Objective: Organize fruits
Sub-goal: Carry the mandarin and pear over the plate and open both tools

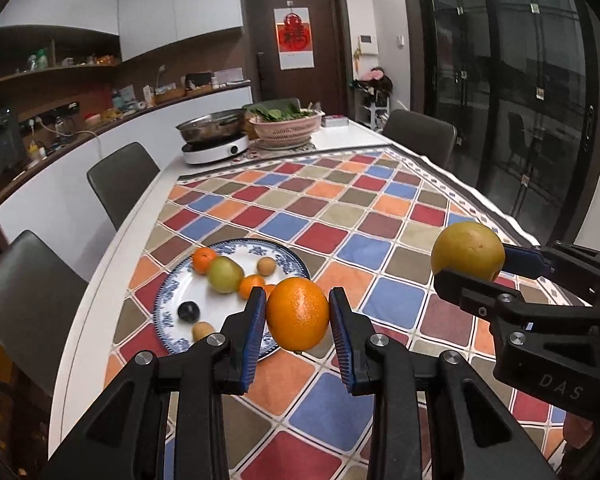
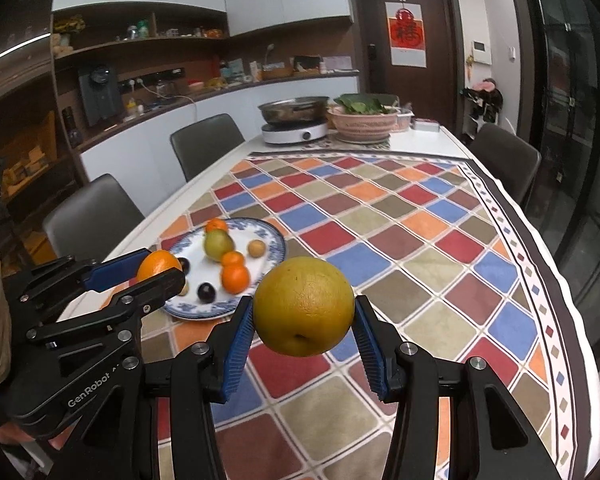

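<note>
My left gripper (image 1: 298,316) is shut on a large orange (image 1: 298,314) and holds it above the near rim of a blue-and-white plate (image 1: 288,258). The plate holds a green pear (image 1: 225,274), small tangerines (image 1: 204,260), a dark plum (image 1: 189,312) and small brown fruits. My right gripper (image 2: 304,320) is shut on a yellow-green pomelo-like fruit (image 2: 304,306), held above the tablecloth to the right of the plate (image 2: 274,236). The right gripper with its fruit (image 1: 468,250) also shows in the left wrist view. The left gripper's orange (image 2: 158,264) also shows in the right wrist view.
A chequered tablecloth (image 2: 400,240) covers the table. At the far end stand an induction cooker with a steel pot (image 2: 294,120) and a pink basket of greens (image 2: 366,118). Grey chairs (image 2: 206,142) line the left side; another chair (image 2: 504,160) is at the right.
</note>
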A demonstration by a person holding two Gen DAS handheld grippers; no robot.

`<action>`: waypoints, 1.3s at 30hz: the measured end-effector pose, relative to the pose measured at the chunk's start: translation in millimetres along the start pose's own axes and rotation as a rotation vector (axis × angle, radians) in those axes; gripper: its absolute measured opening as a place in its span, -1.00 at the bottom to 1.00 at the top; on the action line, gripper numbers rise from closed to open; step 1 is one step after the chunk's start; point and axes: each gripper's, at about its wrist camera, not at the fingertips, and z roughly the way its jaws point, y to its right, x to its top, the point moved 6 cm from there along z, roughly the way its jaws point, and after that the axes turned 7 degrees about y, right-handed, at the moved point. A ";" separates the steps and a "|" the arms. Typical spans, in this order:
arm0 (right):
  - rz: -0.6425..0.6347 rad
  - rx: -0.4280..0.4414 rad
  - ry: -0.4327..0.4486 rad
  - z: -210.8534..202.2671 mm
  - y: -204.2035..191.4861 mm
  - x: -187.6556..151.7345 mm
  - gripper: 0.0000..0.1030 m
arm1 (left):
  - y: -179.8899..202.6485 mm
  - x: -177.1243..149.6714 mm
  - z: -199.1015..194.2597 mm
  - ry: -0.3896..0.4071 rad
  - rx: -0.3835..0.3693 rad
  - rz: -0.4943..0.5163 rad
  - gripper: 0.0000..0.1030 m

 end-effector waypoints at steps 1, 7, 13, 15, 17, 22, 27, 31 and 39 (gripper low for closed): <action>-0.005 0.001 0.009 -3.1 -4.4 2.4 -0.03 | -2.3 1.3 -3.7 0.009 0.003 -0.003 -0.37; -0.026 0.021 0.035 -11.8 -23.6 14.4 -0.03 | -17.3 9.9 -18.4 0.054 0.020 -0.013 -0.37; -0.047 0.030 0.050 -7.3 -40.5 26.9 -0.03 | -40.4 13.2 -24.6 0.078 0.048 -0.035 -0.37; -0.055 0.040 0.054 -3.1 -47.4 31.3 -0.03 | -48.3 12.7 -24.6 0.080 0.063 -0.039 -0.37; -0.067 0.046 0.058 1.4 -54.3 34.4 -0.03 | -58.2 11.1 -23.0 0.078 0.085 -0.045 -0.37; -0.097 0.067 0.051 20.9 -69.4 38.5 -0.03 | -82.5 2.7 -11.5 0.050 0.127 -0.059 -0.37; -0.123 0.087 0.017 51.4 -81.6 35.8 -0.03 | -100.7 -6.7 7.4 0.022 0.145 -0.057 -0.37; -0.131 0.103 -0.028 78.9 -87.1 28.2 -0.03 | -112.9 -14.7 29.1 -0.007 0.139 -0.031 -0.37; -0.164 0.145 -0.114 133.6 -102.8 10.0 -0.03 | -123.8 -21.1 80.7 -0.046 0.054 0.015 -0.37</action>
